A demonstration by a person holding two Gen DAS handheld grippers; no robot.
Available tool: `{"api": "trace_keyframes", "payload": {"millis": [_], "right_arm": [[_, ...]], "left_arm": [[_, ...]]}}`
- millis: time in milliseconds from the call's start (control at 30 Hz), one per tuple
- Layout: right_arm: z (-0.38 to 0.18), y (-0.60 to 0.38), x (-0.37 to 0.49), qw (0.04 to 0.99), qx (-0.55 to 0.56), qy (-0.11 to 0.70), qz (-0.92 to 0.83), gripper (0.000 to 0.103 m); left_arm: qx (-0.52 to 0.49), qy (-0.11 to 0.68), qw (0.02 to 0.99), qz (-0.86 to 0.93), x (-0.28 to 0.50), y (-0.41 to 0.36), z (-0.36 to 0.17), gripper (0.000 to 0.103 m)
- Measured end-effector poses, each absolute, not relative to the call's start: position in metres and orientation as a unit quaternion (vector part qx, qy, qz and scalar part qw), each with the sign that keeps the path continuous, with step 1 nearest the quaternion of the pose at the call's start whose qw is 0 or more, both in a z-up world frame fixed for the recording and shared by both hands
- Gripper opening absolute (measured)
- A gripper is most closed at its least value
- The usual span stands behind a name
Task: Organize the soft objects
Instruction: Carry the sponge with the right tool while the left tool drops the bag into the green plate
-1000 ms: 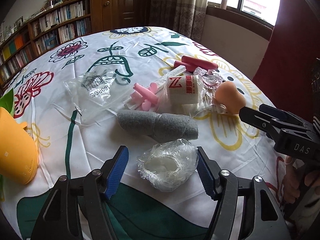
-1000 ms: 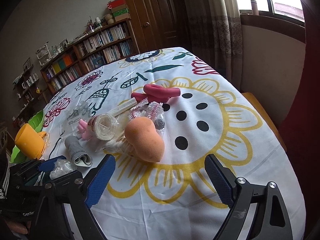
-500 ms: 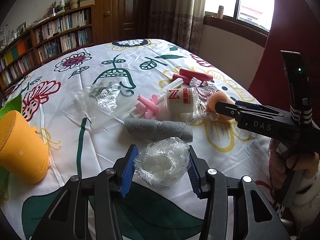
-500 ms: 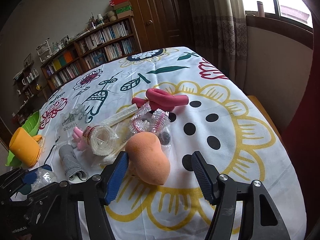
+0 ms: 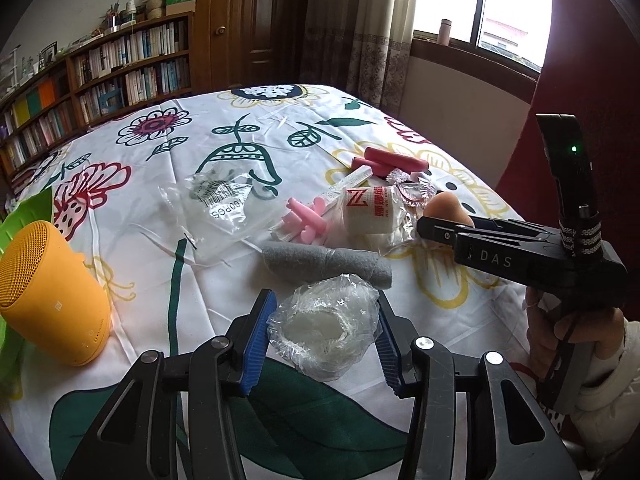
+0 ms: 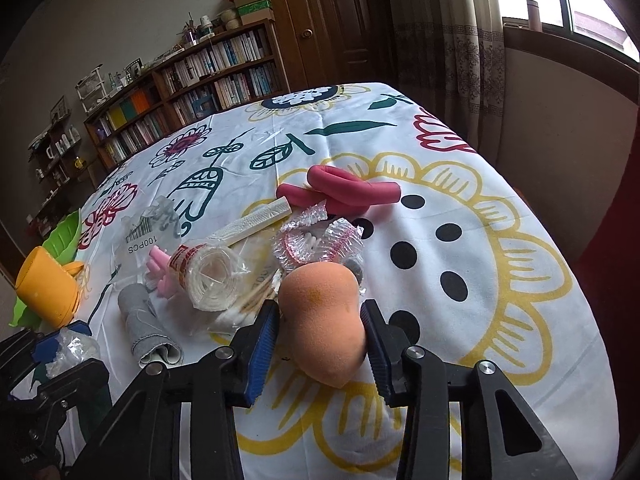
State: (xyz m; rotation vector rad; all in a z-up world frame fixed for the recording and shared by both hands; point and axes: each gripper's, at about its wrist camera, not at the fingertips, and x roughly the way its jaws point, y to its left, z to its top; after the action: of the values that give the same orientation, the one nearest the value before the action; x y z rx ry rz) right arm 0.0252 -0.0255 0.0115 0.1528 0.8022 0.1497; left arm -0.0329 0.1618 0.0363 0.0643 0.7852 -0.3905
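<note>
Left gripper [image 5: 322, 338] is closed onto the crinkled plastic cap [image 5: 325, 326], both blue pads touching it, at the near edge of the floral tablecloth [image 5: 168, 184]. Only the right wrist view shows the right gripper [image 6: 318, 342] pinching the orange sponge [image 6: 324, 320]; left view shows just its tip. Beyond: grey roll [image 5: 326, 264], bandage roll [image 5: 370, 212], pink curlers [image 6: 344, 194].

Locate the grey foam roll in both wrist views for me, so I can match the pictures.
Left wrist view: the grey foam roll lies crosswise at centre, just beyond the crinkled plastic bundle between the left gripper fingers.
Right wrist view: it lies end-on at lower left, left of the orange sponge.
Shared landmark: the yellow speaker, at far left in both views.
</note>
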Motion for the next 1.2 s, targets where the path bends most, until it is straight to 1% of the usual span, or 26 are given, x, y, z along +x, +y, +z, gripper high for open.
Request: {"api": "trace_keyframes", "payload": {"millis": [300, 600, 800, 1200], "right_arm": [[0.014, -0.033, 0.019, 0.913, 0.103, 0.390, 0.061, 0.040], [0.033, -0.032, 0.008, 0.922, 0.124, 0.362, 0.057, 0.040], [0.038, -0.023, 0.006, 0.925, 0.129, 0.353, 0.063, 0.040], [0.048, -0.007, 0.005, 0.929, 0.129, 0.337, 0.084, 0.040]], "left_arm": [[0.021, 0.370, 0.910, -0.187, -0.037, 0.170, 0.044, 0.049], [0.017, 0.355, 0.915, -0.188, -0.035, 0.175, 0.055, 0.049], [0.022, 0.331, 0.928, -0.172, -0.018, 0.181, 0.073, 0.049], [0.001, 0.291, 0.951, -0.105, 0.016, 0.227, 0.102, 0.049]]}}
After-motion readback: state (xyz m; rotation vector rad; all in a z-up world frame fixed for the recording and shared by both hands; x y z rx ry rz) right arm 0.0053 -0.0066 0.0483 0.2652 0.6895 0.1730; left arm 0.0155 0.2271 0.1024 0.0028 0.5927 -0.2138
